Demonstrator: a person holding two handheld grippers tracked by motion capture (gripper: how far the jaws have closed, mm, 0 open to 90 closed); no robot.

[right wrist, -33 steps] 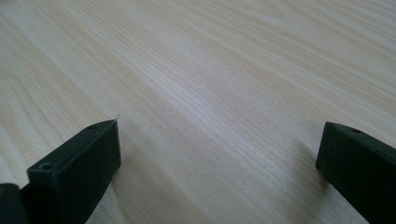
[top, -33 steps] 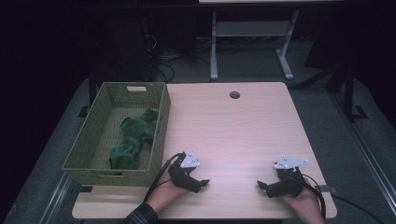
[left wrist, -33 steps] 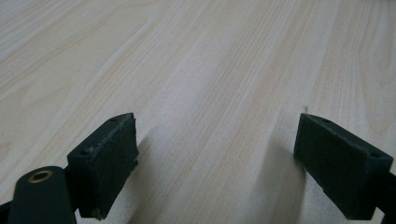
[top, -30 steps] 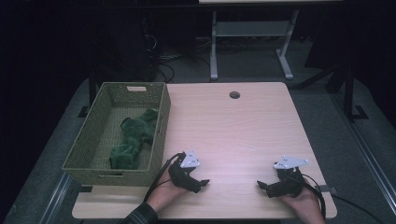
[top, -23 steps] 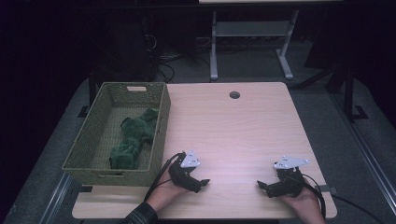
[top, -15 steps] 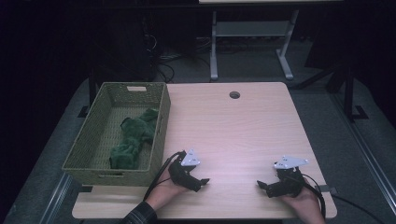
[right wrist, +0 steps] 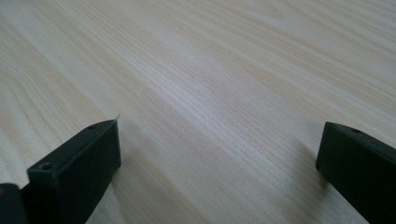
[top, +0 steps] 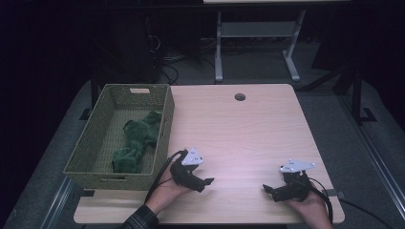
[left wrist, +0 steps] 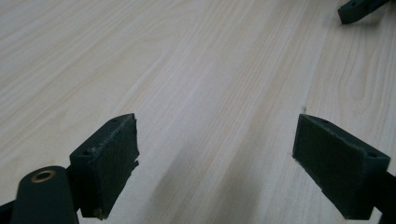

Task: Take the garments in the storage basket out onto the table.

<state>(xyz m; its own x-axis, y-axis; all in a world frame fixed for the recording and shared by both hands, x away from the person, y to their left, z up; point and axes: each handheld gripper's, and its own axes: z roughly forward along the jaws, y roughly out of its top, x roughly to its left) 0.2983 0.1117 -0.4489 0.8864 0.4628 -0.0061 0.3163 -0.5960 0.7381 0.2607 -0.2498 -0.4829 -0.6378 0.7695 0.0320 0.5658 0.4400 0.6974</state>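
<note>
Down near the front edge of the worktop (top: 248, 129), both grippers rested low on pale, fine-grained wood laminate. The left gripper (top: 203, 182) had its fingers (left wrist: 109, 163) spread wide, two blunt black blocks with a slightly rough, matte face, and nothing but bare wood grain lay between them. The right gripper (top: 268, 190) likewise had its fingers (right wrist: 77, 170) wide apart and empty, smooth dark slabs with small screw holes. Each carried a grey three-cornered plate on top. Well to the left of the left gripper's fingers and a little beyond them stood a rectangular woven basket (top: 90, 143) of olive-green wicker, with tall slanted walls. Inside it lay a crumpled green cloth (top: 136, 143), soft and fuzzy, stretched lengthwise along the basket floor. Far ahead of both grippers, a small round hole (top: 239, 97) pierced the worktop.
</note>
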